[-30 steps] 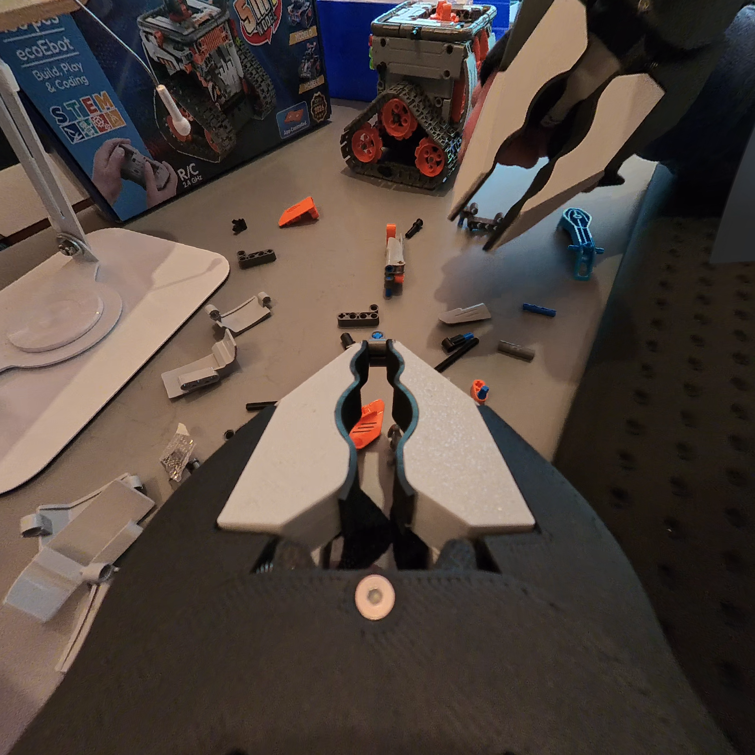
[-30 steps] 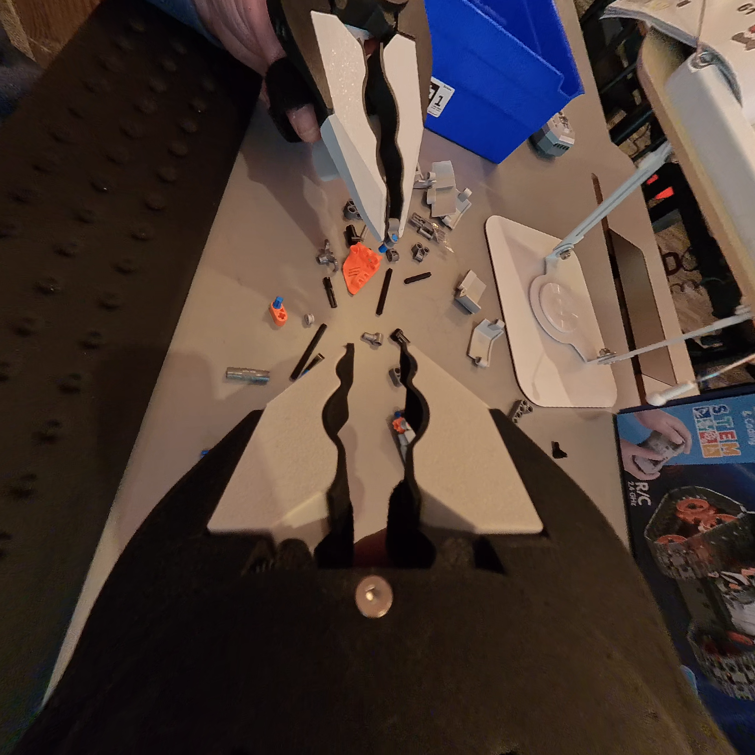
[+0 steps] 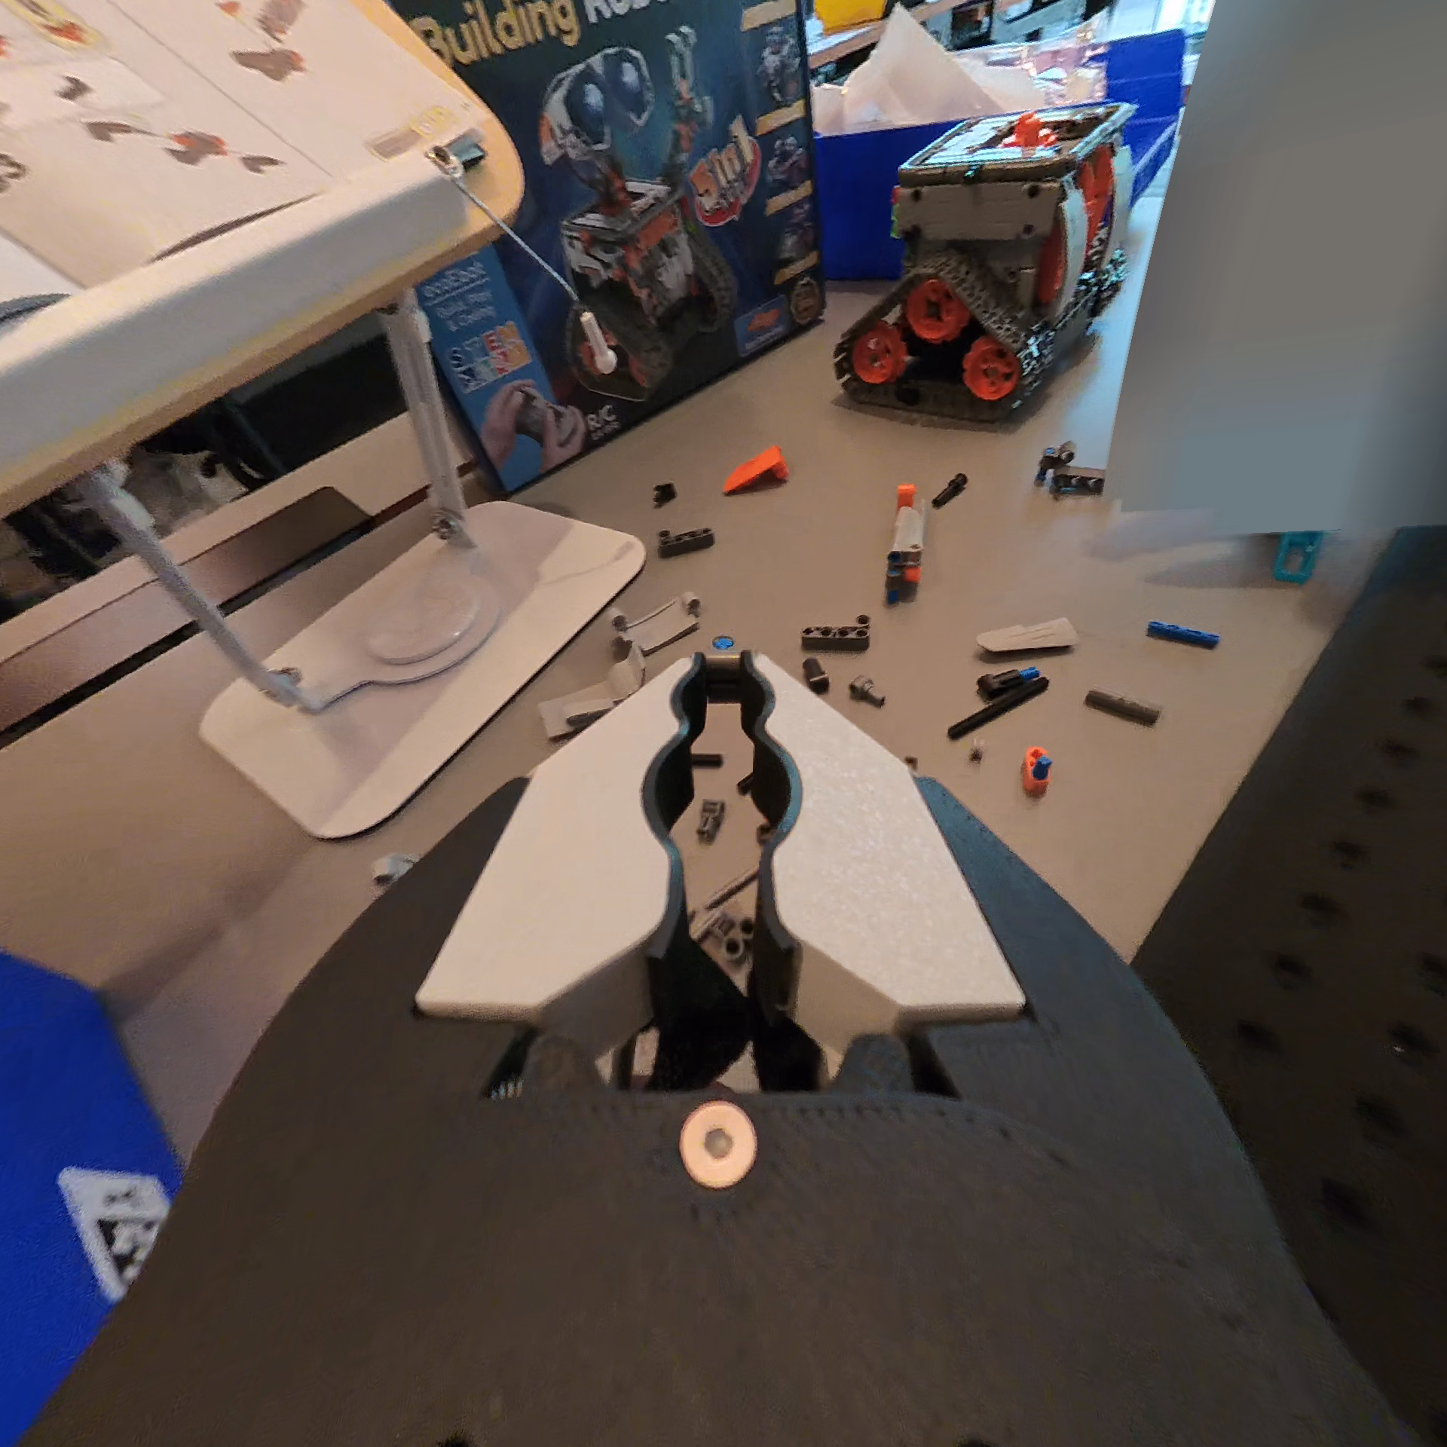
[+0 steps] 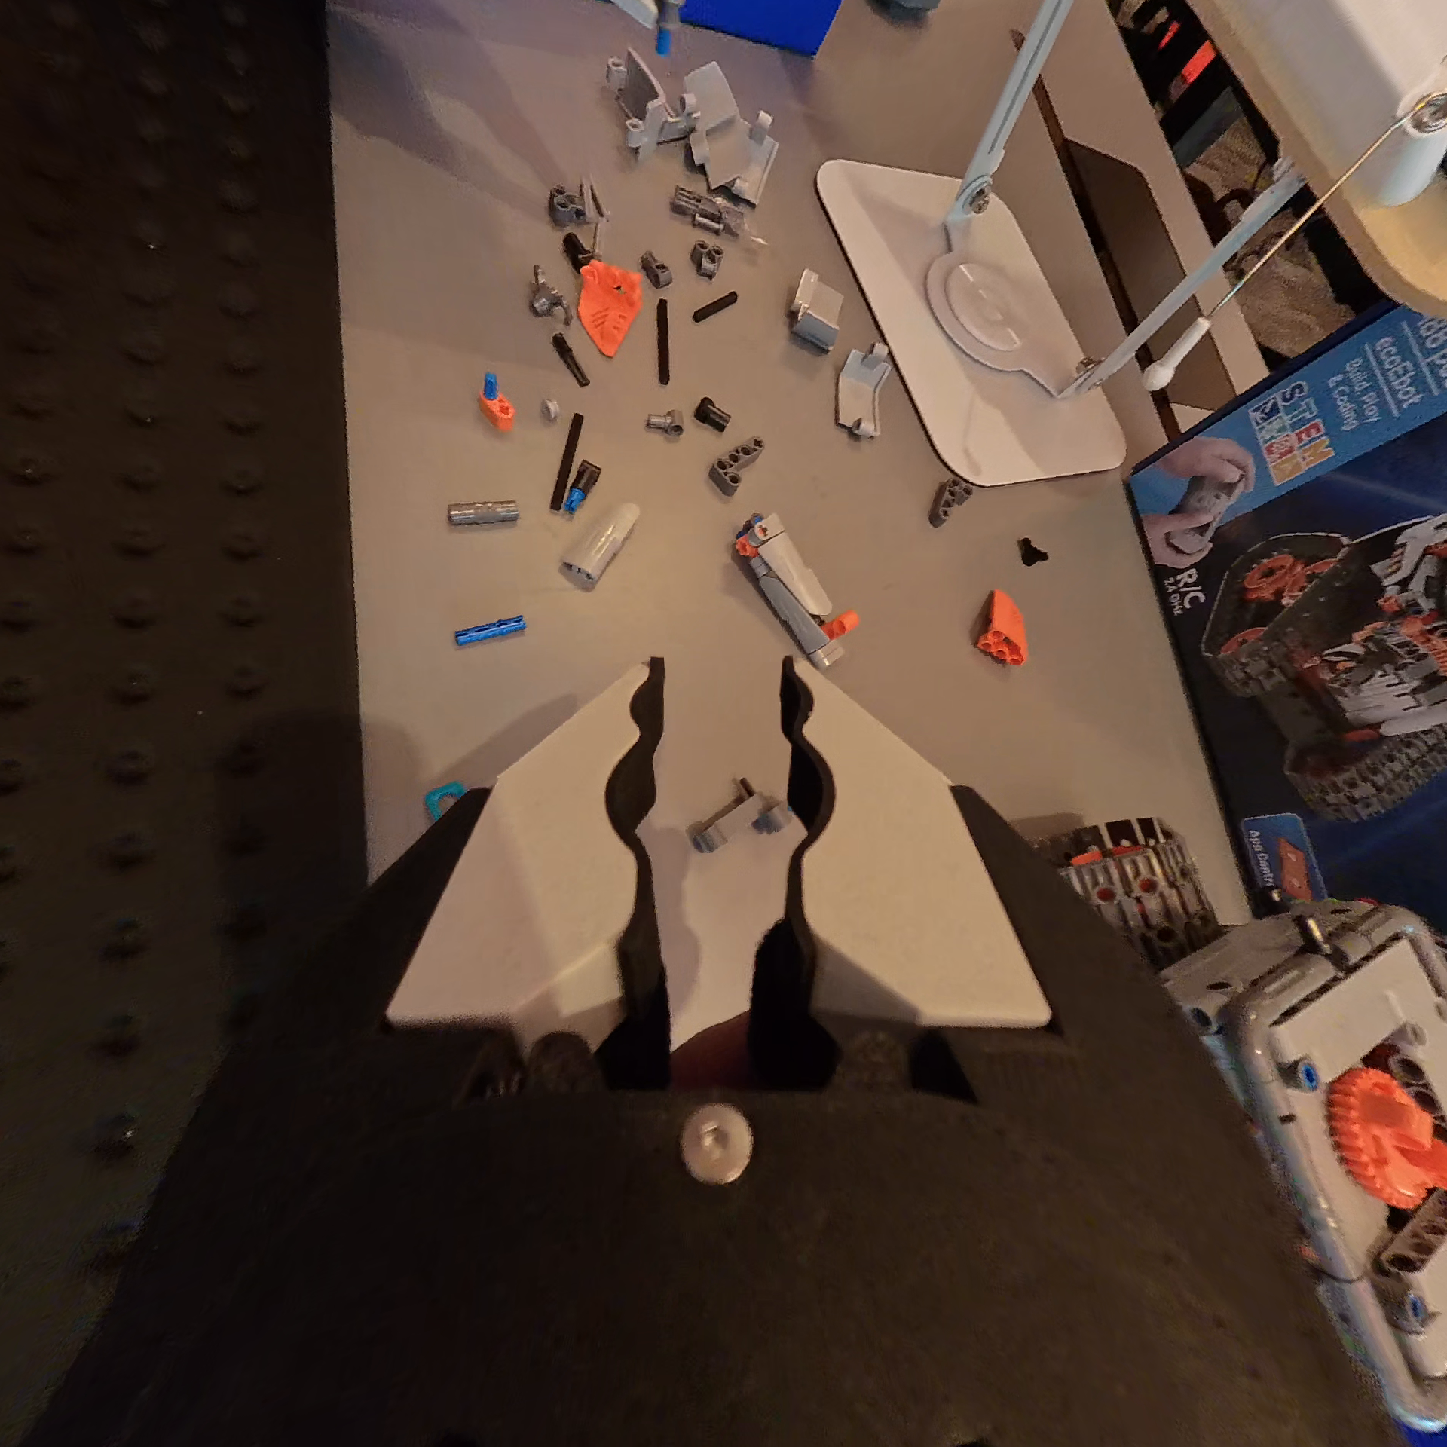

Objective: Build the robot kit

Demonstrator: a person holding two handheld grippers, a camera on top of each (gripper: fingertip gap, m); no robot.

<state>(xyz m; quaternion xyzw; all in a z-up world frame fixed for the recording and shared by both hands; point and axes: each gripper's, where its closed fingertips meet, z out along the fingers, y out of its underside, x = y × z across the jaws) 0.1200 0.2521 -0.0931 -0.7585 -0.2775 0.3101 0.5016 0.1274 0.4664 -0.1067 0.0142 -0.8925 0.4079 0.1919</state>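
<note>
Black connector pinched in left tongs tips, seemingly; right tongs gape, empty.

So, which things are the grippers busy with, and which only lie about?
With the grippers: left gripper, shut on a small black piece; right gripper, open, grey-blue piece seen between its fingers.
Lying about: orange wedge, tracked model, white stand, printed box, blue pin.

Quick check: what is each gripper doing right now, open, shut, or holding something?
Left gripper: shut on a small black piece with a blue pin.
Right gripper: open, holding nothing.
</note>
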